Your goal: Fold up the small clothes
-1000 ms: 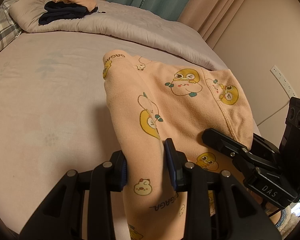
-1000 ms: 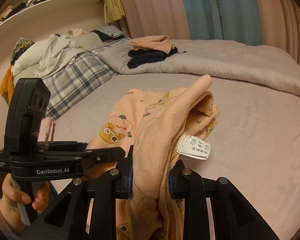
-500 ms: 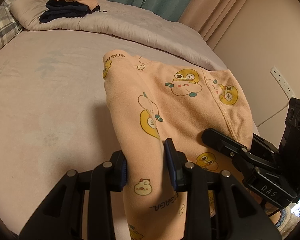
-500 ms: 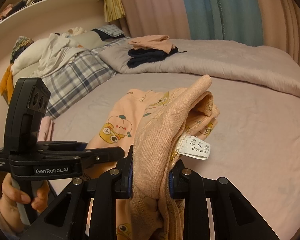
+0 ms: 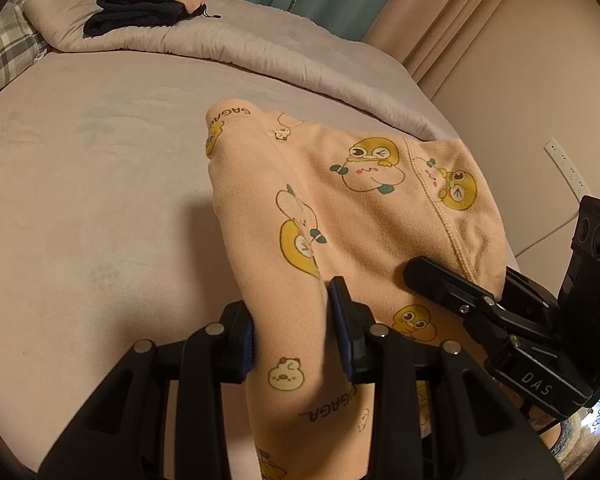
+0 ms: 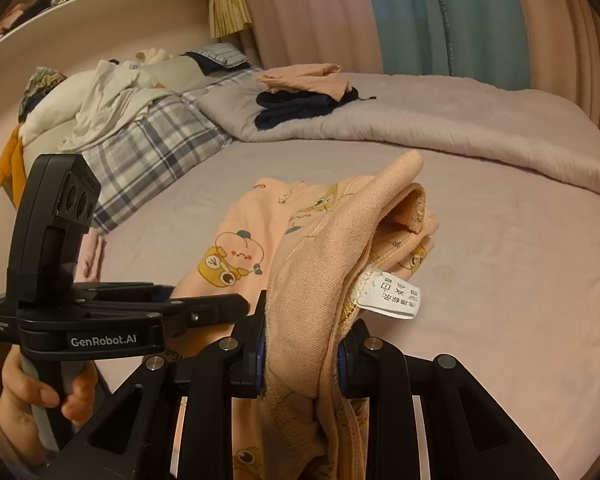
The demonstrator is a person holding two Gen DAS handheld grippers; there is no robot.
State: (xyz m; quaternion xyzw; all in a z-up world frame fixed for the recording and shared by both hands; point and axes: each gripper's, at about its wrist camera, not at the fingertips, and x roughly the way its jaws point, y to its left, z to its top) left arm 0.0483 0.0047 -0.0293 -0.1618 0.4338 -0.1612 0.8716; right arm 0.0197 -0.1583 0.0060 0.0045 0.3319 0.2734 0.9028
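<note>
A small peach garment (image 5: 340,208) printed with yellow cartoon figures hangs lifted over the pale pink bed sheet (image 5: 80,208). My left gripper (image 5: 296,332) is shut on a bunched fold of its left side. My right gripper (image 6: 302,350) is shut on the waistband edge, where a white care label (image 6: 392,294) sticks out. The garment (image 6: 260,236) stretches between the two grippers. Each gripper appears in the other's view: the right gripper (image 5: 414,278) at the lower right, the left gripper (image 6: 236,304) at the lower left with a person's hand (image 6: 28,388) on its handle.
A folded stack of dark and peach clothes (image 6: 304,96) sits on the grey quilt (image 6: 440,120) at the far side of the bed. A plaid pillow (image 6: 152,148) and a heap of loose laundry (image 6: 100,100) lie at the left. A wall with a socket (image 5: 566,168) borders the bed.
</note>
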